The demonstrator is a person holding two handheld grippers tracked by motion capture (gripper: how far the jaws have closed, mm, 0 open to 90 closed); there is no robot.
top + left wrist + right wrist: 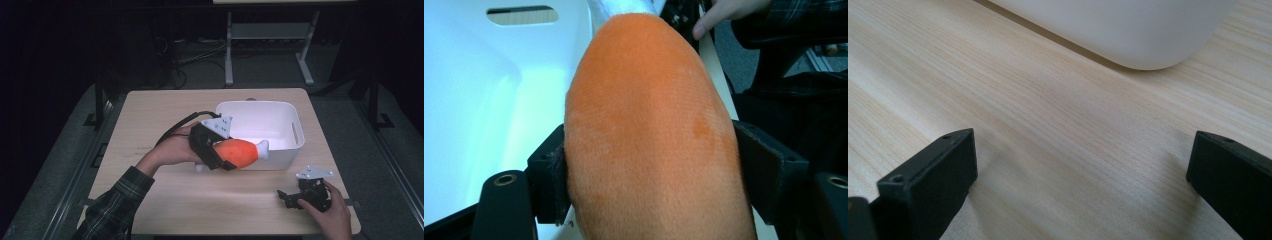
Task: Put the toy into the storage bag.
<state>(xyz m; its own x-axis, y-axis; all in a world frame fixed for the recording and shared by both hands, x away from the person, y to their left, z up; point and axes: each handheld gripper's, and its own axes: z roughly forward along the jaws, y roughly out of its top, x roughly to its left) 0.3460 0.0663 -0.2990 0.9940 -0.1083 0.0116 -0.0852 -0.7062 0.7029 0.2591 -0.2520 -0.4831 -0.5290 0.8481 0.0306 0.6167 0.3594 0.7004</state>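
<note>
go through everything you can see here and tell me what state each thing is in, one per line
Orange plush drumstick: clamped at its fat end, held in the air over the bin's near wall.
Left gripper: fingers shut on the drumstick.
Right gripper: open, nothing between its fingers, low over the table.
White bin: upright on the table.

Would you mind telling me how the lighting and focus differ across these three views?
High view: the table is lit, the room behind dark. Left gripper view: the white bin glares bluish and overexposed, while the orange plush toy is sharp. Right gripper view: wood grain is crisp nearby, with soft shadows under the bin's corner.
</note>
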